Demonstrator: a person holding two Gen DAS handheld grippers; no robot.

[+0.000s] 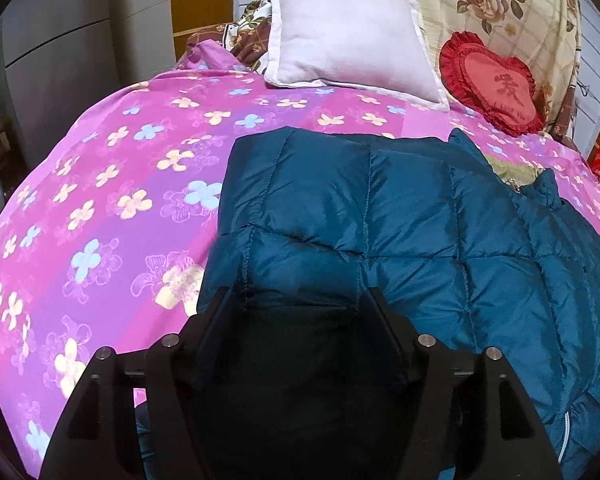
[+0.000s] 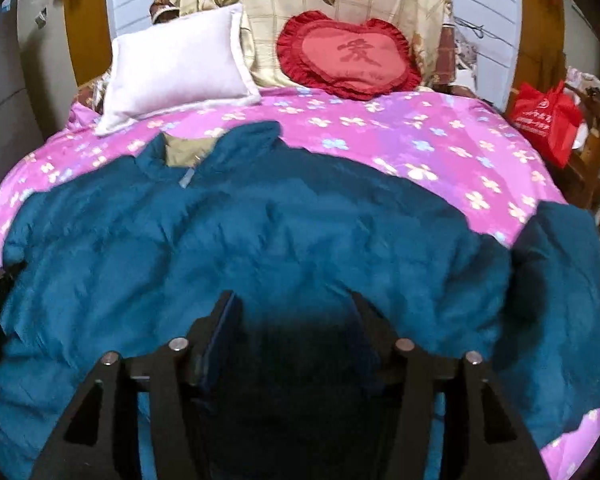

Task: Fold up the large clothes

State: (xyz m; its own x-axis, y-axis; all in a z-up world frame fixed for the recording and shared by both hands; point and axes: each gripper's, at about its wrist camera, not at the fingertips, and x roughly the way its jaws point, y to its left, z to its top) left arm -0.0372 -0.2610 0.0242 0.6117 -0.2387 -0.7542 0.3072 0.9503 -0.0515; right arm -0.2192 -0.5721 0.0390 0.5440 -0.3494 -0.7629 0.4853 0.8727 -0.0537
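A teal quilted down jacket (image 1: 420, 220) lies spread on a pink flowered bedcover (image 1: 120, 180). In the left wrist view one side is folded over, and my left gripper (image 1: 297, 300) sits low over that fold. Its jaws stand wide apart, the fabric lies loose between them, and it is open. In the right wrist view the jacket (image 2: 260, 232) shows its collar with tan lining (image 2: 184, 150) at the far side, and a sleeve (image 2: 560, 280) stretches out to the right. My right gripper (image 2: 294, 304) hovers over the jacket's near part, open, with cloth under and between the fingers.
A white pillow (image 1: 348, 36) and a red heart cushion (image 1: 496, 84) rest at the head of the bed against a rose-patterned blanket (image 1: 480, 0). A red bag (image 2: 548, 120) stands beside the bed at right. Grey cabinets (image 1: 60, 40) line the left.
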